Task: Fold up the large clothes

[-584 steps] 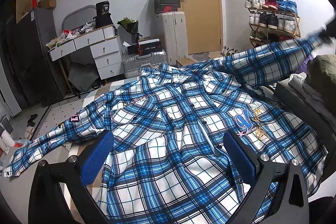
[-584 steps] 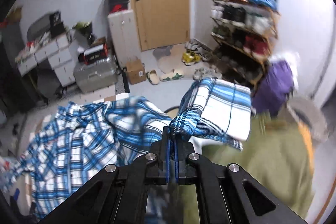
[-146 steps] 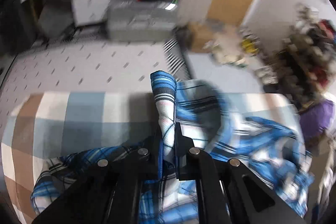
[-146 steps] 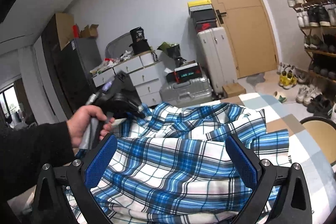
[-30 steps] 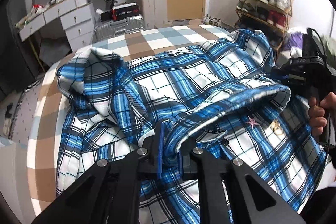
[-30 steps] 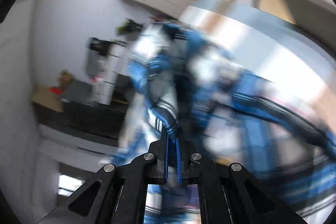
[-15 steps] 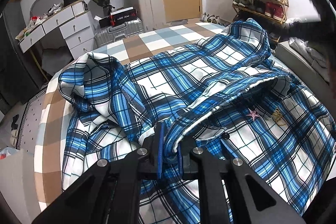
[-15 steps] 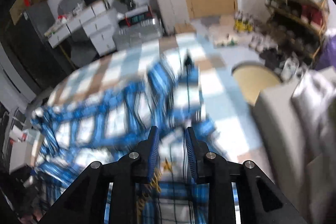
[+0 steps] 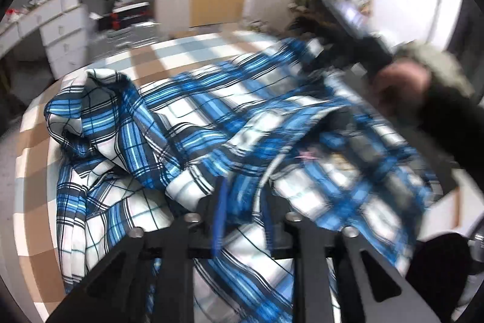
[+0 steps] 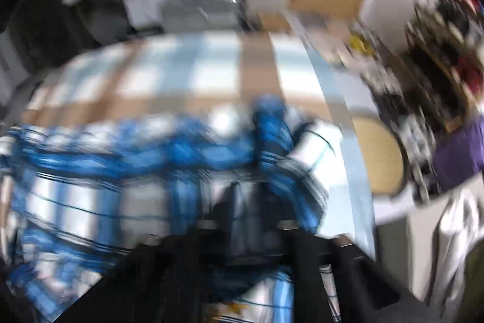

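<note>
The left gripper (image 9: 243,214) is opening, a fold of the plaid shirt (image 9: 193,123) loose between its jaws. The right gripper (image 10: 248,220) is pressed together, shirt bunched just ahead on the checked bed (image 10: 181,74).

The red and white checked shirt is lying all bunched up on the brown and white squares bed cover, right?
Not quite. The checked shirt is blue and white, not red and white, as the left wrist view shows. It does lie bunched up on the brown and white checked bed cover.
</note>
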The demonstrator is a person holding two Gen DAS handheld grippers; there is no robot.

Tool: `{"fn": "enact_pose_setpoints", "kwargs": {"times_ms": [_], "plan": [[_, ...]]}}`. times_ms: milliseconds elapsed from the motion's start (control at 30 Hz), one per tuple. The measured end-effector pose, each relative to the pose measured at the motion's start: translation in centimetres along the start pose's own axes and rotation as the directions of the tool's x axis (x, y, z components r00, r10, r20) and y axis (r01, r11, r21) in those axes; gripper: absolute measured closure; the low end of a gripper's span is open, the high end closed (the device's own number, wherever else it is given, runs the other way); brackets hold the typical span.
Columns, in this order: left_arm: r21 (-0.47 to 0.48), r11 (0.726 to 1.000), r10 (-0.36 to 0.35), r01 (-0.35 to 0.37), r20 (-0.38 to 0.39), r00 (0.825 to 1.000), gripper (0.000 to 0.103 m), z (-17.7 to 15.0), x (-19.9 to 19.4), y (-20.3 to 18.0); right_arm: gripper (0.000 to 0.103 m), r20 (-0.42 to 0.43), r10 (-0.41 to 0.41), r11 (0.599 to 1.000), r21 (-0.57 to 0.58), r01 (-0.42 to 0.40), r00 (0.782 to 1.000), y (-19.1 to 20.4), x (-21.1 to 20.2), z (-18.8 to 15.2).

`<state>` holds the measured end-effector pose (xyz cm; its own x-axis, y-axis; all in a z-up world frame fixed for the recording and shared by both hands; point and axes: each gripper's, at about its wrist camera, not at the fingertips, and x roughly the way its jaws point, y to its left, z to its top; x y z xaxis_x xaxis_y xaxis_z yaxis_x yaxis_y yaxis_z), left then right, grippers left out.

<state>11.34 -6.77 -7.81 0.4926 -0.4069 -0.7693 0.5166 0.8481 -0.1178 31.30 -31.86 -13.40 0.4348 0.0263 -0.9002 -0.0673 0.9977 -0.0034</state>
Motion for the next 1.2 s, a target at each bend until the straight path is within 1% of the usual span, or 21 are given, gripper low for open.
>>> {"fn": "enact_pose_setpoints", "kwargs": {"times_ms": [33,100,167,233,300,400,467,500,533,567,600,667,733,767,800,900,967,1033,1133,1167,1200], "plan": [[-0.005,1.000,-0.003,0.004,0.025,1.000,0.056,0.0,-1.3,0.3,0.102,-0.019,0.041,0.998,0.053,-0.040,0.999,-1.2,0.7,-0.9],[-0.053,0.998,-0.007,0.012,0.103,0.995,0.029,0.3,-4.2,1.4,0.102,-0.017,0.107,0.988,0.117,-0.105,0.994,-2.8,1.0,-2.4],[-0.094,0.995,-0.005,0.022,0.180,0.984,0.027,1.3,-6.4,2.6,0.102,-0.010,0.148,0.982,0.124,-0.146,0.989,-3.5,0.7,-4.0],[-0.156,0.985,0.099,-0.068,0.200,0.975,0.025,3.9,-7.6,4.6,0.102,-0.018,0.155,0.984,0.088,-0.153,0.988,-3.3,0.3,-5.0],[-0.205,0.966,0.189,-0.155,0.160,0.969,0.023,6.8,-7.1,6.7,0.100,-0.026,0.156,0.986,0.063,-0.154,0.987,-3.0,0.0,-5.7],[-0.210,0.932,0.313,-0.295,0.061,0.948,0.023,10.3,-4.2,9.4,0.099,-0.015,0.151,0.987,0.055,-0.150,0.988,-2.4,-0.2,-6.0],[-0.158,0.921,0.361,-0.357,-0.004,0.932,0.023,11.6,-2.0,10.1,0.098,-0.016,0.154,0.987,0.060,-0.152,0.988,-2.5,-0.3,-6.0],[-0.118,0.934,0.335,-0.338,-0.046,0.941,0.023,11.9,-0.8,10.2,0.098,-0.017,0.157,0.986,0.059,-0.156,0.987,-2.5,-0.3,-5.9],[-0.104,0.958,0.257,-0.267,-0.103,0.961,0.023,11.6,0.2,10.6,0.098,-0.020,0.161,0.985,0.057,-0.160,0.987,-2.6,-0.3,-6.0],[-0.121,0.981,0.134,-0.155,-0.161,0.978,0.023,10.9,1.2,11.2,0.098,-0.019,0.166,0.985,0.056,-0.164,0.986,-2.6,-0.3,-6.1],[-0.144,0.982,0.094,-0.123,-0.189,0.977,0.023,10.7,2.0,11.8,0.098,-0.018,0.171,0.984,0.058,-0.170,0.985,-2.6,-0.3,-6.2],[-0.174,0.976,0.094,-0.134,-0.219,0.971,0.023,10.0,3.1,12.9,0.098,-0.017,0.178,0.983,0.052,-0.177,0.984,-2.7,-0.2,-6.2],[-0.212,0.969,0.065,-0.123,-0.263,0.963,0.033,9.1,4.2,13.7,0.098,-0.017,0.183,0.982,0.043,-0.182,0.983,-2.8,-0.1,-6.1],[-0.232,0.967,0.035,-0.106,-0.292,0.956,0.050,8.4,4.6,14.1,0.098,-0.017,0.185,0.982,0.042,-0.184,0.983,-2.8,-0.1,-6.1],[-0.230,0.965,0.044,-0.129,-0.342,0.939,0.065,7.1,5.2,14.6,0.098,-0.016,0.188,0.981,0.044,-0.187,0.982,-2.8,-0.1,-6.1],[-0.178,0.965,0.098,-0.192,-0.435,0.895,0.068,3.9,5.8,15.1,0.097,-0.022,0.188,0.982,0.040,-0.187,0.982,-2.9,-0.1,-6.2],[-0.158,0.964,0.111,-0.212,-0.486,0.867,0.068,1.9,5.6,15.7,0.097,-0.041,0.177,0.984,0.022,-0.176,0.983,-2.7,-0.2,-5.8],[-0.187,0.961,0.096,-0.203,-0.463,0.881,0.068,1.9,3.9,16.2,0.094,-0.049,0.174,0.985,-0.003,-0.174,0.984,-2.1,-0.8,-4.7],[-0.213,0.966,0.059,-0.147,-0.369,0.927,0.068,3.6,-0.2,16.0,0.092,0.020,0.212,0.977,-0.040,-0.211,0.977,-0.5,-3.8,-2.4],[-0.189,0.971,0.079,-0.144,-0.315,0.946,0.068,4.8,-2.1,15.5,0.087,0.060,0.222,0.974,-0.063,-0.218,0.973,0.4,-5.1,-1.7],[-0.171,0.971,0.121,-0.169,-0.259,0.958,0.065,5.7,-3.6,15.0,0.072,0.089,0.228,0.972,-0.084,-0.221,0.970,1.2,-6.1,-1.3]]}}
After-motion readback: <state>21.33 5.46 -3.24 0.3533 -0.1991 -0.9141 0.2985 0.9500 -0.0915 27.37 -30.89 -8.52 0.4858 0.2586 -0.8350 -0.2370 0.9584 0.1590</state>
